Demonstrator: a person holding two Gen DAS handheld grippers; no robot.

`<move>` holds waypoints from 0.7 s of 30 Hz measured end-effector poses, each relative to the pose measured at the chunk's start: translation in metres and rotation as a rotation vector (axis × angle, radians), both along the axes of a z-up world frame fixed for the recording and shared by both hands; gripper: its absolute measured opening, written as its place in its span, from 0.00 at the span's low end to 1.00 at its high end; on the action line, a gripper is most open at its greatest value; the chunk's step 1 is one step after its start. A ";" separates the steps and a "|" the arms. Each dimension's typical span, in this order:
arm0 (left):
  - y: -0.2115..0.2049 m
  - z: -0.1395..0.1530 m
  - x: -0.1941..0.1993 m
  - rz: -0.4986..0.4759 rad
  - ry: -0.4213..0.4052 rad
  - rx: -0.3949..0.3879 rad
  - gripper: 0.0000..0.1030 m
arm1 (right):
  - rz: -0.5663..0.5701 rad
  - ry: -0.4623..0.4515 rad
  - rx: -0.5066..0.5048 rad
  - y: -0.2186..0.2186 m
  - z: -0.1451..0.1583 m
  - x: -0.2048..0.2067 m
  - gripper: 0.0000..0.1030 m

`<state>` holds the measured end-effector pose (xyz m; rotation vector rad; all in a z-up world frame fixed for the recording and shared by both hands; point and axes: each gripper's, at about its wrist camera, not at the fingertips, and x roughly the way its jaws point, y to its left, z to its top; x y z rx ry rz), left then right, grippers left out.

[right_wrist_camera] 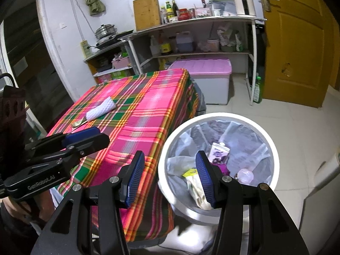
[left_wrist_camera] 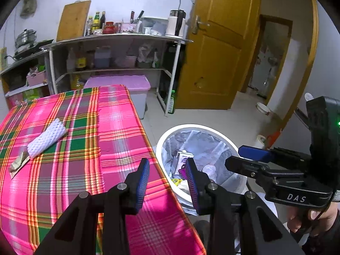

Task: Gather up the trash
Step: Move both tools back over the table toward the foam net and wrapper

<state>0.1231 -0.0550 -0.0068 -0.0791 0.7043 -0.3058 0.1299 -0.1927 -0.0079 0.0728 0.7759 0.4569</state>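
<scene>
A white foam net sleeve (left_wrist_camera: 46, 137) lies on the pink plaid table (left_wrist_camera: 119, 131), with a crumpled wrapper (left_wrist_camera: 18, 163) beside it at the left edge. Both also show in the right wrist view: the sleeve (right_wrist_camera: 101, 108) and the wrapper (right_wrist_camera: 78, 123). A white trash bin (left_wrist_camera: 214, 131) with a plastic liner stands on the floor right of the table and holds a purple carton (right_wrist_camera: 220, 152), a cup and wrappers. My left gripper (left_wrist_camera: 166, 173) is open and empty over the table's right edge. My right gripper (right_wrist_camera: 170, 175) is open and empty over the bin's (right_wrist_camera: 274, 148) near rim.
A metal shelf unit (left_wrist_camera: 119, 40) with bottles, jars and a kettle stands behind the table. A pink-lidded storage box (left_wrist_camera: 127, 82) sits under it. A yellow wooden door (left_wrist_camera: 221, 48) stands open at the right. A green bottle (left_wrist_camera: 171, 103) stands on the tiled floor.
</scene>
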 end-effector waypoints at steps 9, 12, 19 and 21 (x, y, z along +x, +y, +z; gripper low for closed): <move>0.028 -0.001 -0.013 0.058 -0.017 -0.009 0.34 | 0.054 -0.005 0.001 0.025 0.001 -0.001 0.50; 0.040 -0.002 -0.017 0.084 -0.022 -0.012 0.34 | 0.077 -0.003 0.001 0.037 0.000 -0.002 0.50; 0.073 -0.006 -0.027 0.149 -0.025 -0.021 0.34 | 0.130 0.008 0.004 0.065 -0.005 0.001 0.50; 0.083 -0.007 -0.029 0.170 -0.023 -0.018 0.34 | 0.141 0.011 0.003 0.071 -0.006 0.003 0.50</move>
